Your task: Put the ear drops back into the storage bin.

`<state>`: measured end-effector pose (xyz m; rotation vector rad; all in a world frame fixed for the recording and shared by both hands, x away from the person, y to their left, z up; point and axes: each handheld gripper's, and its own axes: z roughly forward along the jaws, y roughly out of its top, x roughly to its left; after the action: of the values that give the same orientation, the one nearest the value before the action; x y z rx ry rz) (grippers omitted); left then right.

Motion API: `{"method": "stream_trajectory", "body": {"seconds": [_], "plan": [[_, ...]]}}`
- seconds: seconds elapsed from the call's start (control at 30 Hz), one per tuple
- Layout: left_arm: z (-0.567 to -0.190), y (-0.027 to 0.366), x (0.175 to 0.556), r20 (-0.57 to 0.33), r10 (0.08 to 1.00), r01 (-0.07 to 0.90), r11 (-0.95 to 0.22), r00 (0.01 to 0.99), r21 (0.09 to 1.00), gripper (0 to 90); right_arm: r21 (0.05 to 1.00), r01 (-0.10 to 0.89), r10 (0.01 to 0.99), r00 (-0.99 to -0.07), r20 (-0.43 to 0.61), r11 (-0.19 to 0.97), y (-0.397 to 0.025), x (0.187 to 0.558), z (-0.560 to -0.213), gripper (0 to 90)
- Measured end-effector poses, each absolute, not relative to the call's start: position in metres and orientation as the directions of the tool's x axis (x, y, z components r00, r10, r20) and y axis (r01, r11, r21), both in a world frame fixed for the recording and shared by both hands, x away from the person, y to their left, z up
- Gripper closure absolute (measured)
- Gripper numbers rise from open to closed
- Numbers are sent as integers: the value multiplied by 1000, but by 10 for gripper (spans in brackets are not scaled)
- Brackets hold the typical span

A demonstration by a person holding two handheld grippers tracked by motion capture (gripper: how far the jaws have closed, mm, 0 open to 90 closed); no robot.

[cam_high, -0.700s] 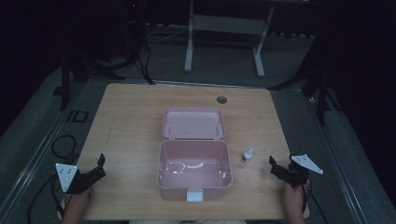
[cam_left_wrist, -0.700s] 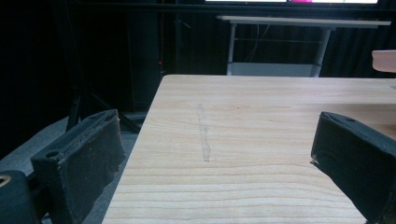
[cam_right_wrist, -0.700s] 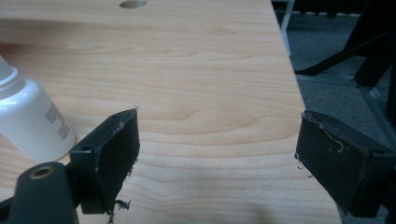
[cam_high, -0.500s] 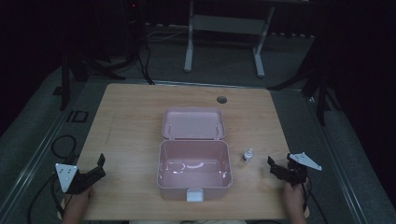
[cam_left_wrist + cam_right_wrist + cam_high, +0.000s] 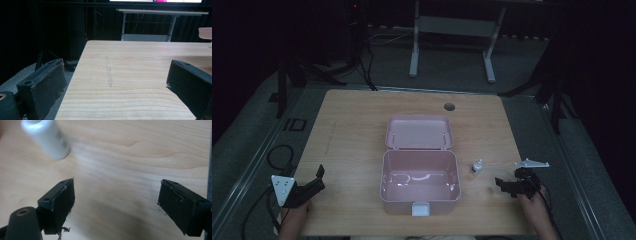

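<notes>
The wooden surface [image 5: 352, 130] carries an open pink box [image 5: 419, 182] at its centre. At four o'clock from it, the small white bottle [image 5: 477, 165] stands; its label print is unreadable. Right tool [image 5: 504, 186] gapes near it; left tool [image 5: 314, 182] also open, empty.

A pink box [image 5: 419, 182] sits open in the middle of the table [image 5: 352, 125], its lid [image 5: 418, 132] lying back flat behind it. A small white bottle [image 5: 477, 165] stands upright just right of the box. My right gripper [image 5: 503, 184] is near the bottom-right corner, close to the bottle but apart from it, jaws spread. My left gripper [image 5: 318, 179] hovers at the bottom-left edge, jaws parted, well apart from the box.
</notes>
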<state>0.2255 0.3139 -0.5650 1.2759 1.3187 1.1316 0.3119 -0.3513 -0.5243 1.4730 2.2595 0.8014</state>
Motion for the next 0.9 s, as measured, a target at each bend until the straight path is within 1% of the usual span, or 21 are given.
{"method": "stream_trajectory", "body": {"seconds": [0.2, 0.4, 0.57, 0.73, 0.8, 0.83, 0.87, 0.9], "plan": [[-565, 314, 226, -27, 1000, 125, 28, -9, 992, 24, 461, 759, 856, -517, -2, 460, -342, 314, -509, 137], [-565, 313, 225, -22, 1000, 124, 23, -6, 992, 24, 300, 777, 815, -579, -2, 553, -336, 317, -502, 134], [-565, 314, 226, -25, 1000, 126, 25, -5, 992, 24, 202, 784, 798, -603, 22, 587, -334, 319, -501, 129], [-565, 314, 226, -26, 1000, 127, 26, -5, 992, 24, 107, 775, 779, -627, 10, 623, -332, 320, -501, 121], [-565, 314, 226, -27, 1000, 127, 27, -6, 992, 24, 62, 765, 765, -643, 12, 642, -331, 320, -502, 132], [-565, 314, 226, -27, 1000, 127, 27, -6, 992, 24, 62, 765, 765, -643, 12, 642, -331, 320, -502, 132], [-565, 314, 226, -26, 1000, 127, 27, -6, 992, 24, 38, 758, 758, -652, 4, 651, -329, 319, -502, 137], [-565, 314, 226, -27, 1000, 127, 27, -6, 992, 24, -6, 750, 750, -661, -2, 661, -326, 318, -501, 139]]}}
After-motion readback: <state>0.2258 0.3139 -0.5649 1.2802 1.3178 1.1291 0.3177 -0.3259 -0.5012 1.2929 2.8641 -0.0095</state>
